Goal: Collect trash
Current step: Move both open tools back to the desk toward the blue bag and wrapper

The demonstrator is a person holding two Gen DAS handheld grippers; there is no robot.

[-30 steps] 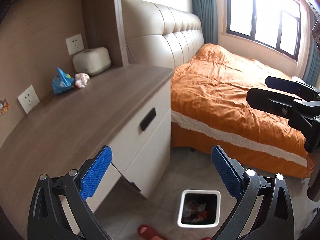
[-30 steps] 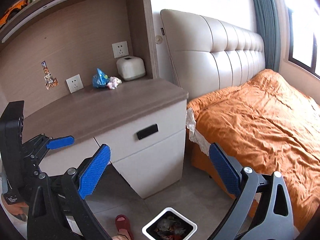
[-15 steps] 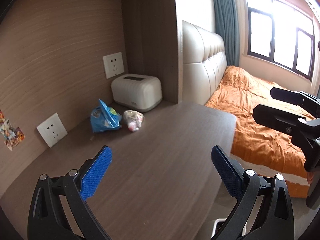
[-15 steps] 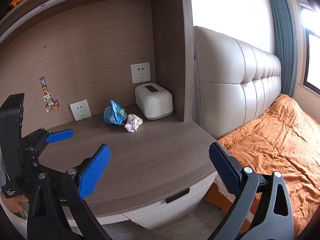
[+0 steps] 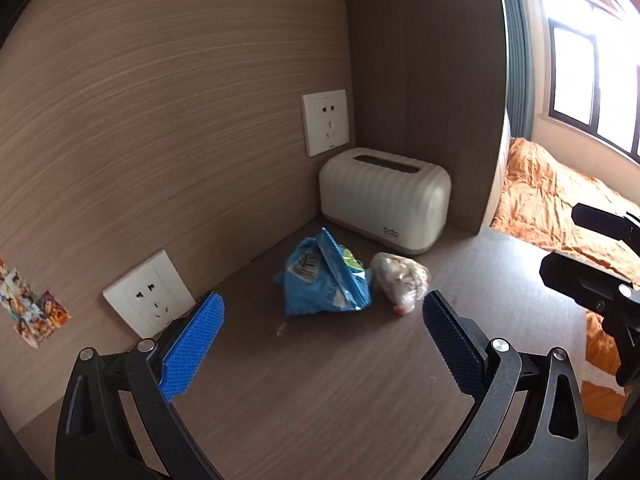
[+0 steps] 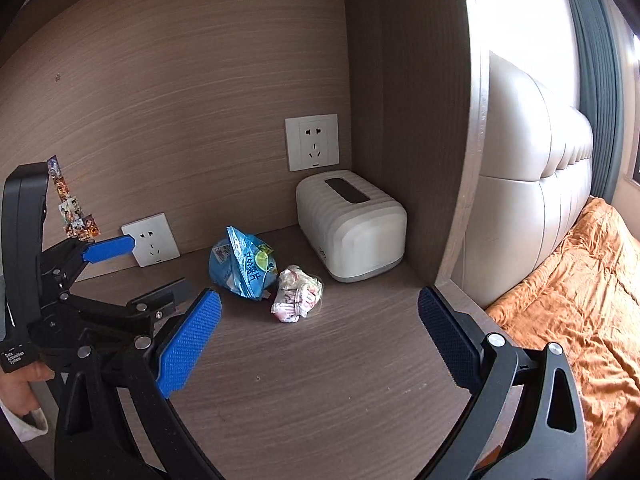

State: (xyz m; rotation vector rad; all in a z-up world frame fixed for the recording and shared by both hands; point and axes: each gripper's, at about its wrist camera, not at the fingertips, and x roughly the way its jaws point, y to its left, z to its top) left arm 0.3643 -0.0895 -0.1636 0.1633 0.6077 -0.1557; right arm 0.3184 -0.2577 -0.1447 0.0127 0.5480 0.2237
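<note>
Both wide-open grippers have neared; blue chip bag (image 5: 324,276) and crumpled wrapper (image 6: 297,294) lie ahead.

Blue snack bag (image 5: 324,276) (crumpled) touching pale wrapper wad (image 5: 402,282) on desktop.

Table (image 6: 320,380) is matt wood-grain laminate, same look on the back panel (image 5: 160,100). The blue snack bag (image 5: 324,276) is glossy crinkly plastic film; at its 3 o'clock, touching it, a crumpled wrapper (image 5: 402,282) looks like thin shiny plastic too. Tissue box (image 6: 352,224) is ribbed off-white plastic, satin finish. Both grippers, left (image 5: 320,344) and right (image 6: 318,344), are matt black plastic with rough, knurled blue pads (image 6: 188,344) and small shiny metal screws. Headboard (image 6: 532,168) looks like smooth leather, bedspread (image 6: 580,300) wrinkly orange cloth.
</note>
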